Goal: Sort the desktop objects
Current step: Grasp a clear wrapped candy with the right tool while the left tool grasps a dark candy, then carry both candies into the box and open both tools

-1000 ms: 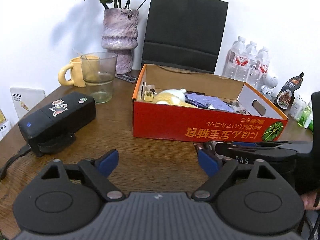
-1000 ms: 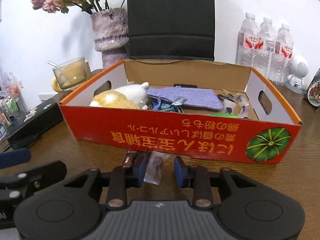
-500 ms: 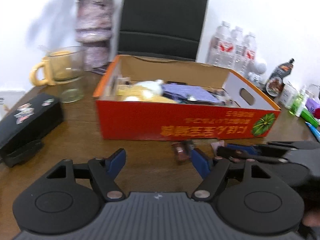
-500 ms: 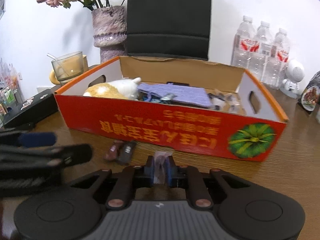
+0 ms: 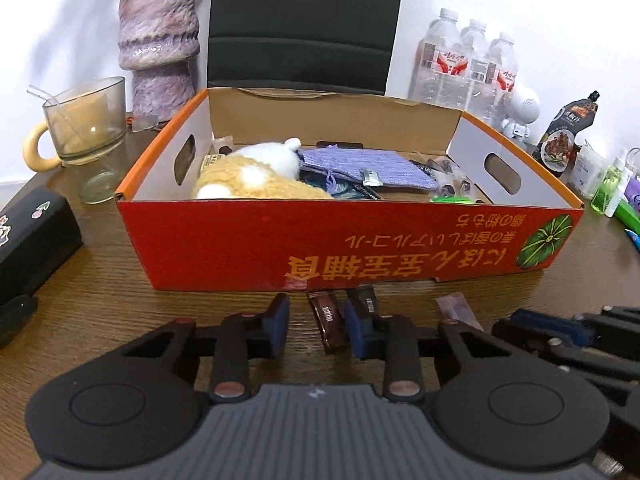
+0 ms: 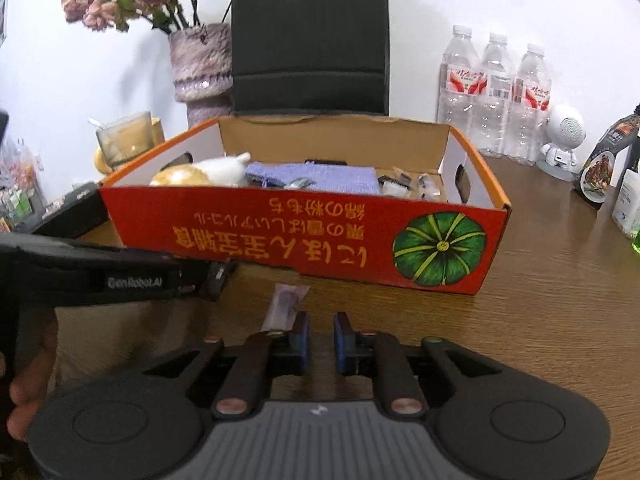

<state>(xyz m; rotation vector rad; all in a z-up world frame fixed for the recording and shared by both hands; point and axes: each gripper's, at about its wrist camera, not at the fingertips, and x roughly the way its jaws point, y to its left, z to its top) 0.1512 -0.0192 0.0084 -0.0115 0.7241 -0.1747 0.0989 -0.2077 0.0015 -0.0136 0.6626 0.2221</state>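
Three small packets lie on the tabletop (image 5: 120, 304) ahead of the hand-held grippers, before the red box (image 5: 348, 236). The left hand-held gripper (image 5: 316, 330), jaws apart, straddles the brown packet (image 5: 328, 320); closing could catch the black packet (image 5: 366, 300) beside it. The right hand-held gripper (image 6: 321, 338), jaws apart and empty, sits right of the clear sachet (image 6: 286, 304).

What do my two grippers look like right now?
Both are matte black, with two round discs at the base and blue pads on the fingers. The left gripper carries white "GenRobot.AI" lettering on its side; the right gripper has copper-coloured pivot pins.
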